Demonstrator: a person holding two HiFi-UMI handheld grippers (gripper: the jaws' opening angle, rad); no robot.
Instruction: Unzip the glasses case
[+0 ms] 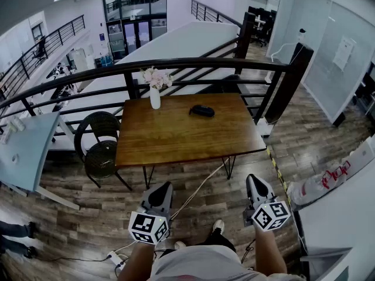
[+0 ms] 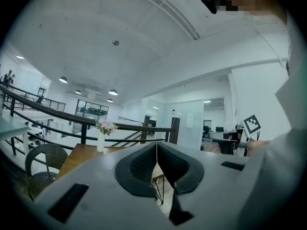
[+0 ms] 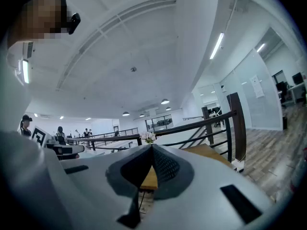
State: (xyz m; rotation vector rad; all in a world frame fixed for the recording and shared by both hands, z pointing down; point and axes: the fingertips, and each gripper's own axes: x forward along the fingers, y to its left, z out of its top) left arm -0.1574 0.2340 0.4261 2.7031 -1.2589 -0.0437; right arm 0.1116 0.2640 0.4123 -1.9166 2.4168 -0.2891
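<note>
A small dark glasses case (image 1: 202, 110) lies on the far right part of a wooden table (image 1: 176, 139), well ahead of both grippers. My left gripper (image 1: 164, 187) is held level over the floor short of the table's near edge, jaws shut with nothing between them. My right gripper (image 1: 252, 182) hangs at the same height to the right, also shut and empty. In the left gripper view the closed fingertips (image 2: 157, 146) point toward the table (image 2: 79, 157). In the right gripper view the tips (image 3: 152, 148) meet in front of the tabletop (image 3: 204, 152). The case shows in neither gripper view.
A white vase of pink flowers (image 1: 154, 88) stands at the table's far edge. A dark wicker chair (image 1: 101, 148) sits at the table's left. A black railing (image 1: 176, 69) runs behind the table. A cable (image 1: 196, 192) trails across the wooden floor. A light table (image 1: 23, 151) stands at left.
</note>
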